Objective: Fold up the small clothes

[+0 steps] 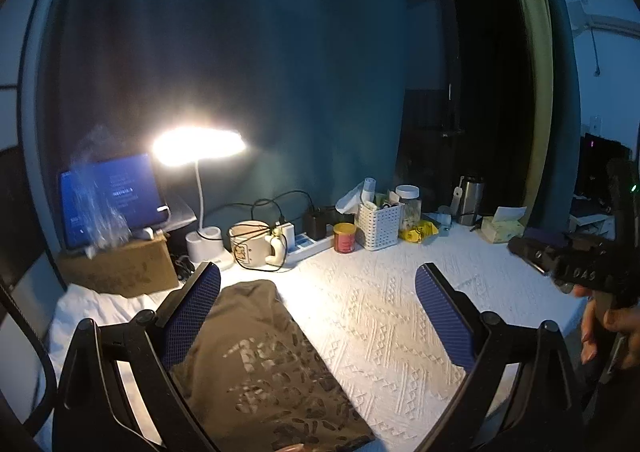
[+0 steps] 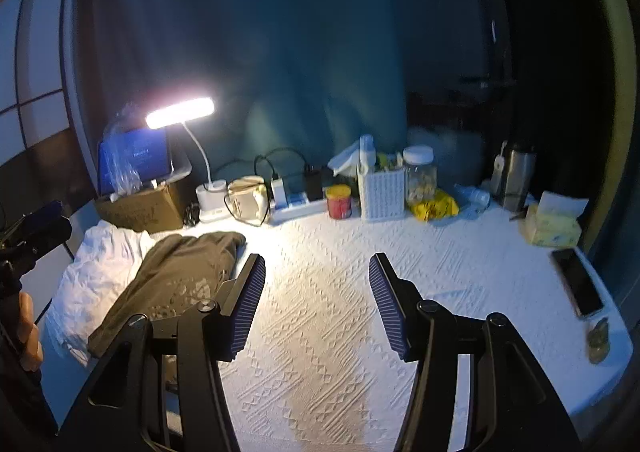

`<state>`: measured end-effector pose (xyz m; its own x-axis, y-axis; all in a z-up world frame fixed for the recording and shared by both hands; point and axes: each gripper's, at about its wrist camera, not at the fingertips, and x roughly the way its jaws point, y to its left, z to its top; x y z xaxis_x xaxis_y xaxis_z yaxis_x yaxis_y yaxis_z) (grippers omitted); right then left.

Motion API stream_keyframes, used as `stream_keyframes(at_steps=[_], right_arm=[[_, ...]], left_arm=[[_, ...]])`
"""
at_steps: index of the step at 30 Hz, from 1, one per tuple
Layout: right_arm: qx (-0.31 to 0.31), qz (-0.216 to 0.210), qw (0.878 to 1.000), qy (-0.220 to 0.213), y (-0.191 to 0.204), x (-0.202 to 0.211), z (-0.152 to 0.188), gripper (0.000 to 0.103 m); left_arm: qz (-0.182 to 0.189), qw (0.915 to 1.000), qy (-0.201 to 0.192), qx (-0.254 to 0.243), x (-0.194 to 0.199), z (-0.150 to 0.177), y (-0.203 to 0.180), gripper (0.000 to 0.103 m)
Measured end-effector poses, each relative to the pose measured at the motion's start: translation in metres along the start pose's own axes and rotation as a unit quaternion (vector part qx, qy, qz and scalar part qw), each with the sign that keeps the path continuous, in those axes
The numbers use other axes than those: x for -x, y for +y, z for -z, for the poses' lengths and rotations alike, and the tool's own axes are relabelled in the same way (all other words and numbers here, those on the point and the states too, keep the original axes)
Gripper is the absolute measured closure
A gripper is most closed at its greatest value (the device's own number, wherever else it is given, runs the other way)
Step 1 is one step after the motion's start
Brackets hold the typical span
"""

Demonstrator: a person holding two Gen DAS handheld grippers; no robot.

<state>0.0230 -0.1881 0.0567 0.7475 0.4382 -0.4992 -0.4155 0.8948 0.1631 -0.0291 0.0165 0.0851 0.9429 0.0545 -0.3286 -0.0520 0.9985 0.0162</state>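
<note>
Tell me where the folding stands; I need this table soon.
Done: the olive shirt lies folded into a narrow stack. In hand: nothing; left gripper and right gripper hang open and empty. Left: the crumpled white garment beside it.

Olive printed shirt (image 2: pixel 176 284), folded lengthwise, flat beside a crumpled white garment (image 2: pixel 100 272), left of the right claw (image 2: pixel 316 304).

We see a white tablecloth (image 2: pixel 320 312) of thick cloth with a raised woven pattern. At nine o'clock lies a matt olive cloth garment (image 2: pixel 172 276) with a faded print. The gripper pads (image 1: pixel 192 316) look like ribbed blue rubber on matt black plastic. At two o'clock stands a brushed metal flask (image 2: pixel 518 176) beside a glossy glass jar (image 2: pixel 420 176).
</note>
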Motion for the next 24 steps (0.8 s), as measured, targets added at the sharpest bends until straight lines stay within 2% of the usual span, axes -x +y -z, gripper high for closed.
stream_keyframes(at_steps=[4, 13, 24], right_arm=[[0.011, 0.009, 1.000, -0.019, 0.003, 0.019, -0.007, 0.046], [0.036, 0.025, 0.997, -0.066, 0.017, 0.062, -0.021, 0.046], [0.057, 0.028, 0.993, -0.099, 0.037, 0.086, -0.032, 0.046]], left_arm=[[-0.001, 0.9998, -0.016, -0.011, 0.013, -0.003, -0.004, 0.006], [0.005, 0.9969, -0.078, 0.008, 0.049, -0.012, 0.006, 0.006], [-0.048, 0.9913, -0.122, 0.009, 0.079, -0.011, 0.021, 0.001]])
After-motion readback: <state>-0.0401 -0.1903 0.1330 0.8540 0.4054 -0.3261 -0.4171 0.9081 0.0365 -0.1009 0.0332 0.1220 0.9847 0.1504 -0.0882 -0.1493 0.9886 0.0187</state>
